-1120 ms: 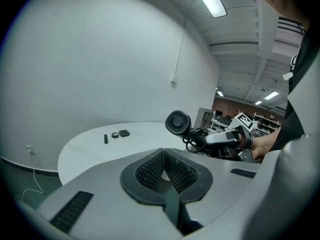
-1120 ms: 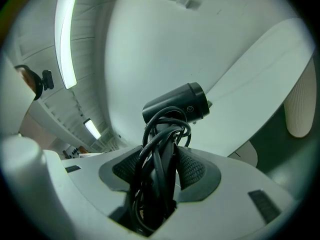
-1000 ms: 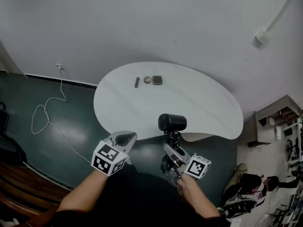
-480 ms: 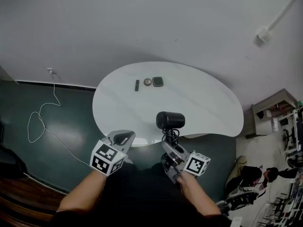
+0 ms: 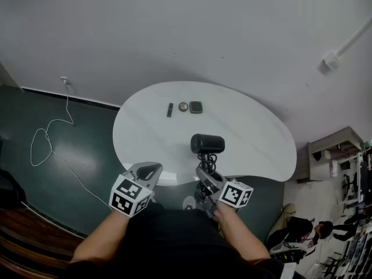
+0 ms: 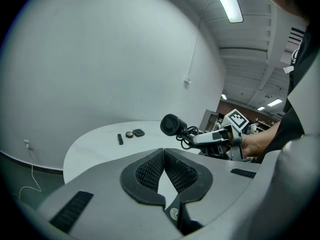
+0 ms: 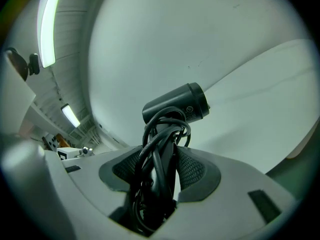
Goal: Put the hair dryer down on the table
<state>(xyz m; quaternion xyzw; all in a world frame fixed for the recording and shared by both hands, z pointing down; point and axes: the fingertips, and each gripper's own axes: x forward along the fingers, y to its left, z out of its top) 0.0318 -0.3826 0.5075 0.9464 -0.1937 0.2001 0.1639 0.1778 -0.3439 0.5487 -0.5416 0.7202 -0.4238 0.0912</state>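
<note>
**Hair dryer gripped by its handle, barrel out ahead**

The right tool (image 7: 161, 170) is clamped on the cord-wrapped handle of the hair dryer (image 7: 180, 109). Its barrel stands ahead of the jaws, over the tabletop (image 5: 145, 133) edge. It looks rigid, smooth and top-heavy, so the handle suits best. The left tool (image 6: 163, 170) is closed on nothing. 1 round barrel mark is unreadable.

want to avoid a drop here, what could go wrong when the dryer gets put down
1. The dryer hangs just past the near edge of the table. Released here, it may land close to that edge and tip off.
2. The cord is bundled round the handle inside the right gripper, so loops could catch on the pads as they open and drag the dryer back.
3. Its barrel is round, so it may roll once laid down.
</note>
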